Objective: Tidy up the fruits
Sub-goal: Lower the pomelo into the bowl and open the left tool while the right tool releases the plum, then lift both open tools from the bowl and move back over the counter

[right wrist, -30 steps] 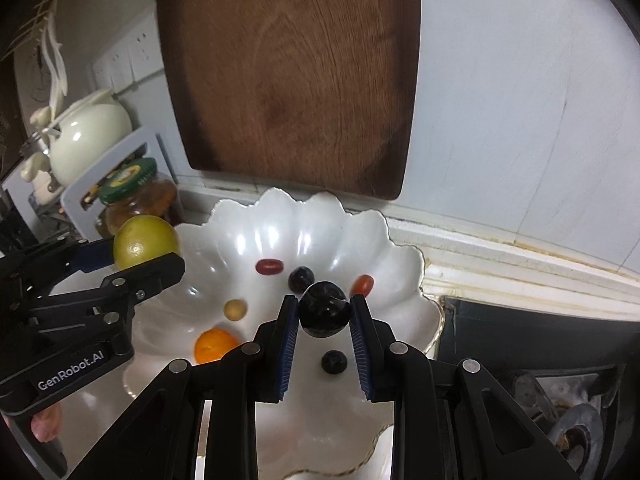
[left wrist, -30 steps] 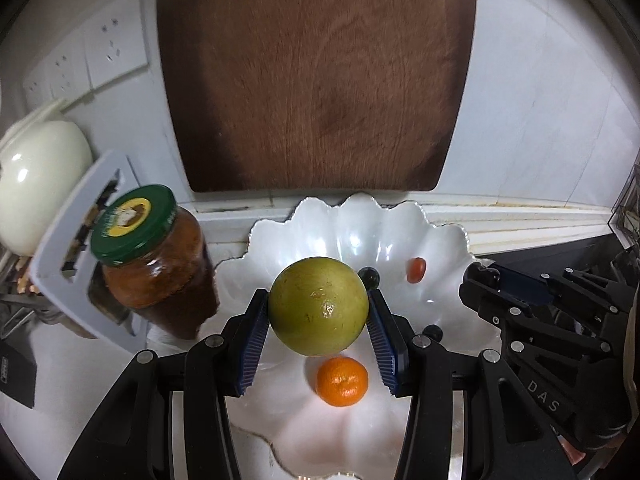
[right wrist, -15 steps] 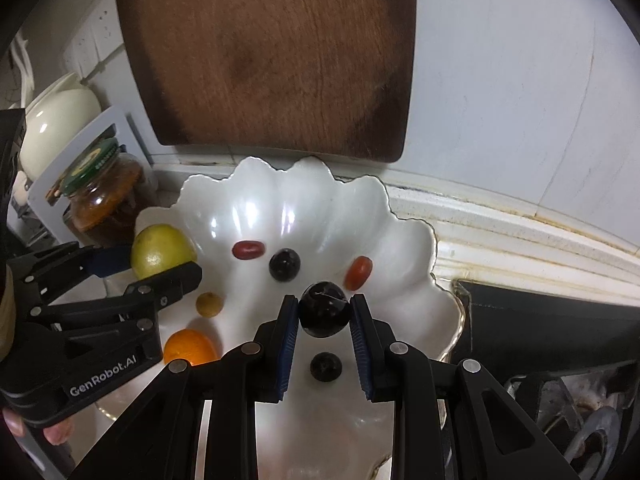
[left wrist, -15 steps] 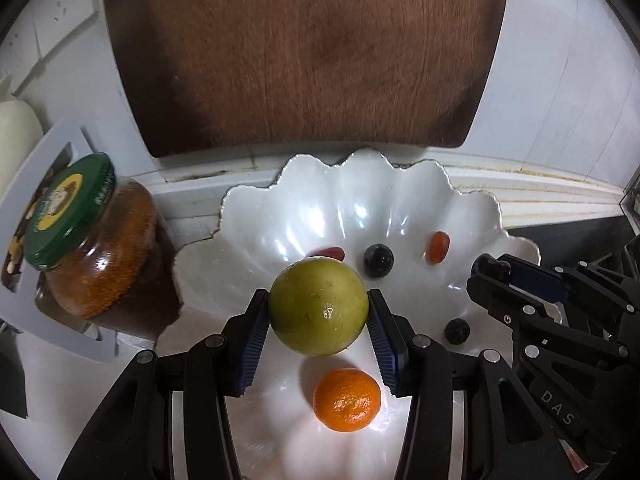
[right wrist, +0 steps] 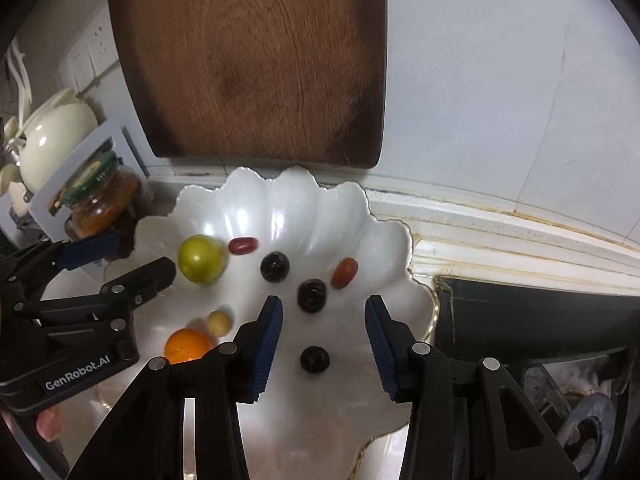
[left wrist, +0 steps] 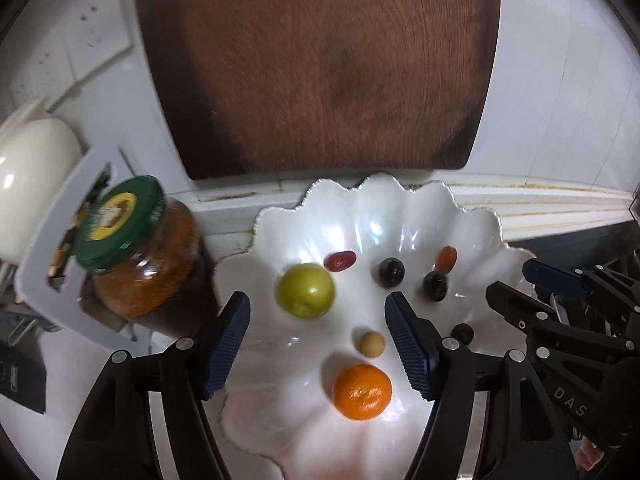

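Teapot: cream teapot (left wrist: pixel 30 184) at far left, behind a white rack (left wrist: pixel 40 280).
Jar: green-lidded jar (left wrist: pixel 136 248) of orange-brown preserve, just beside the bowl's left rim.
Board: dark wooden cutting board (left wrist: pixel 320 64) leaning on the white wall behind the bowl.
Bowl: white scalloped bowl (left wrist: pixel 472 232) on the counter — it holds all the fruit in view.
Left gripper: left gripper (left wrist: pixel 318 336) has just been opening; its jaws stand apart and grip nothing, with blue pads clear on both sides.
Green fruit: round green fruit (left wrist: pixel 306 290) lies in the bowl's left half, beyond the left pads and touched by neither.
Other fruit, left to right: red grape (left wrist: pixel 340 261), tan berry (left wrist: pixel 372 344), mandarin (left wrist: pixel 362 391), dark grape (left wrist: pixel 391 272), second dark grape (left wrist: pixel 435 286), small dark berry (left wrist: pixel 463 333), orange-red cherry tomato (left wrist: pixel 446 259).
Right gripper: right gripper (right wrist: pixel 323 334) has also just been opening; released, nothing between the pads.
Second dark grape, right view: on the bowl floor just beyond the parted right pads.
Change: half a second ago the green fruit was clamped in the left jaws and a dark grape in the right; both now lie free in the bowl.
Risk: the green fruit looks blurred in the right view, so it may be rolling — it could knock the red grape beside it.
Risk: either gripper pulling back low could catch the scalloped rim or the jar.
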`<state>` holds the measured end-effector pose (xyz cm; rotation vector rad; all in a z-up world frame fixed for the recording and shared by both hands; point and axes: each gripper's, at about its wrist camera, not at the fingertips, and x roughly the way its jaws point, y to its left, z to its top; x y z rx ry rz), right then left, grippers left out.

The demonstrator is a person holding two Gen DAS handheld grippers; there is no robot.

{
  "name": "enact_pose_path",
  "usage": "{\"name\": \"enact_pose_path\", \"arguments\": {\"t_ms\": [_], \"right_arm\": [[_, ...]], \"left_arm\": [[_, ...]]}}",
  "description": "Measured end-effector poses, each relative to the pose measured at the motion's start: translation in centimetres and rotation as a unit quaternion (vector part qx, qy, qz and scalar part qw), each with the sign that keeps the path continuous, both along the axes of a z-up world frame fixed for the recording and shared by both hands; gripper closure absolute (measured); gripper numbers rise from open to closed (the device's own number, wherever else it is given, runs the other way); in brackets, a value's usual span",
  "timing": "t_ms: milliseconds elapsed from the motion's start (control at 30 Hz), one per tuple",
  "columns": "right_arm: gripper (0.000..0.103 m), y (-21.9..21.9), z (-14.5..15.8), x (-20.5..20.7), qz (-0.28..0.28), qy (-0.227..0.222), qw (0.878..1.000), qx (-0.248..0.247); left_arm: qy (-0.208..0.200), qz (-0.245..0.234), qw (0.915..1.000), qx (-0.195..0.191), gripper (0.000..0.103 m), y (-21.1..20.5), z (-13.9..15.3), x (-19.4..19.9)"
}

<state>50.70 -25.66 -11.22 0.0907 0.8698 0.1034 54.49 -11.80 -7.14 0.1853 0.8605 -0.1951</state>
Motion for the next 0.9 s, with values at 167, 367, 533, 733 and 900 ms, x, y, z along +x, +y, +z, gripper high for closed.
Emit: {"name": "enact_pose_path", "arguments": {"t_ms": [167,367,533,733,900], "right_arm": [[0.059,0.3,2.0,-1.9,0.003,-0.031,1.0,-0.002],[0.059,0.9,4.6,-4.5,0.012,-0.067,0.998,0.005],[0.059,1.3,6.4,-6.7,0.02,-0.092,0.996,0.008],[0.059,2.0,7.7,-9.0,0.029,-0.114,0.993,0.004],[0.05,2.4,8.1,-10.9,0.036,-0.129,0.991,0.006]], "left_arm": [[-0.019,0.008,0.9998,-0.009,0.03,0.7,1.9,-2.1],[-0.052,0.011,0.9985,-0.009,0.027,1.6,4.5,-5.2],[-0.076,0.018,0.997,-0.007,0.025,2.8,6.0,-7.6],[-0.096,0.031,0.9948,-0.013,0.021,4.2,7.5,-10.4],[-0.113,0.037,0.9929,-0.006,0.017,4.8,8.2,-12.8]]}}
